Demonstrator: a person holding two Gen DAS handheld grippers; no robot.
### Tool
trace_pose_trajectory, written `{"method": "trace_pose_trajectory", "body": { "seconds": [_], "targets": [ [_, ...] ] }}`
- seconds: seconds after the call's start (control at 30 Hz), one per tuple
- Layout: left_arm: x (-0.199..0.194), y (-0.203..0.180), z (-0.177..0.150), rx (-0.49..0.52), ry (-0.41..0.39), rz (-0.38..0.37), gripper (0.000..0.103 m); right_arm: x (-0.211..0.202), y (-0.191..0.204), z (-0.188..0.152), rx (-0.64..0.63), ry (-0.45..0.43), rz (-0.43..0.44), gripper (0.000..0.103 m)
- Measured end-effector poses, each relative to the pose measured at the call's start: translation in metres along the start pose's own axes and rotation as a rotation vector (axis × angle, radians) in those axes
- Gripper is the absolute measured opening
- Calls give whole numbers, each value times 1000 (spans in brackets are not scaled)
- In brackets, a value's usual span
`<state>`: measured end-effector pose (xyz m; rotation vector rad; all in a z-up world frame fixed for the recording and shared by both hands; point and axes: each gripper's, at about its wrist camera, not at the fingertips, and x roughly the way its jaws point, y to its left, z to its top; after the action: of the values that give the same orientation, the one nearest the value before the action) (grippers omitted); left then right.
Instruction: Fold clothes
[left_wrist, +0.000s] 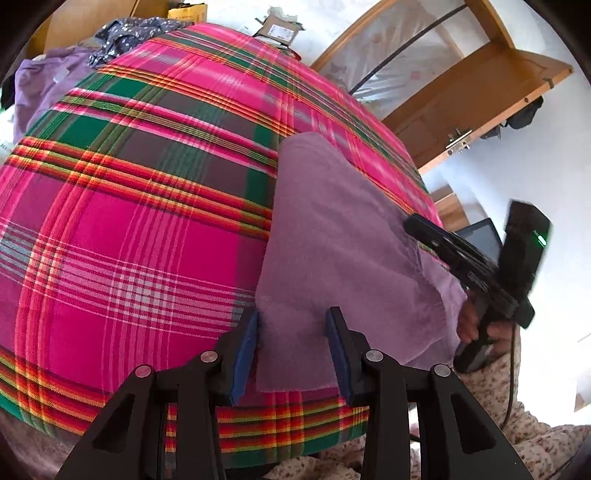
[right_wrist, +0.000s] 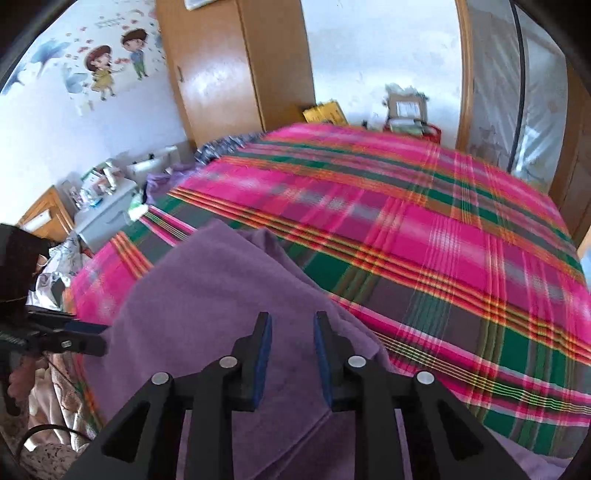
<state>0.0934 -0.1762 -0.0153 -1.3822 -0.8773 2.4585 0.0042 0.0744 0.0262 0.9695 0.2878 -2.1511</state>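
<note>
A purple cloth (left_wrist: 332, 236) lies on the near side of a bed covered by a pink, green and orange plaid blanket (left_wrist: 129, 184). My left gripper (left_wrist: 293, 314) is open, its blue pads either side of the cloth's near edge. My right gripper (right_wrist: 291, 317) is open just above the same purple cloth (right_wrist: 207, 295), which is bunched and partly folded over itself. The right gripper (left_wrist: 412, 223) also shows side-on at the cloth's right edge in the left wrist view, held by a hand (left_wrist: 476, 325). The left gripper (right_wrist: 96, 338) shows at the cloth's left edge.
Another purple garment (left_wrist: 40, 85) and a dark floral garment (left_wrist: 129, 33) lie at the bed's far corner. A cardboard box (right_wrist: 406, 107) and a yellow box (right_wrist: 325, 110) stand beyond the bed. A cluttered bedside table (right_wrist: 107, 210) and a wooden wardrobe (right_wrist: 221, 74) are to the left.
</note>
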Motion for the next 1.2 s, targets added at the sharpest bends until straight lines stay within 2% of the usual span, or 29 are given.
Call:
{"method": "trace_pose_trajectory", "body": {
  "seconds": [0.1, 0.27, 0.43, 0.57, 0.73, 0.87, 0.93, 1.07, 1.2],
  "targets": [
    [-1, 2, 1, -5, -3, -9, 39, -13, 11, -4, -34, -27, -4, 28],
    [-1, 2, 1, -6, -3, -20, 39, 2, 12, -20, -47, 34, -52, 29],
    [1, 1, 3, -6, -1, -20, 39, -11, 15, -20, -30, 6, -75, 29],
    [4, -2, 8, 12, 7, -21, 41, -31, 25, -18, -39, -47, -67, 36],
    [6, 1, 15, -5, 16, -50, 42, -37, 66, -25, -143, -84, 2, 42],
    [5, 2, 18, -7, 12, -56, 42, -34, 102, -32, -231, -104, 55, 42],
    [6, 3, 20, -7, 24, -75, 42, -28, 115, -35, -251, -102, 72, 46],
    [10, 6, 27, -12, 42, -80, 42, -13, 146, -44, -316, -98, 65, 49],
    [11, 7, 33, -8, 47, -92, 42, 2, 175, -53, -389, -92, 23, 62]
  ]
}}
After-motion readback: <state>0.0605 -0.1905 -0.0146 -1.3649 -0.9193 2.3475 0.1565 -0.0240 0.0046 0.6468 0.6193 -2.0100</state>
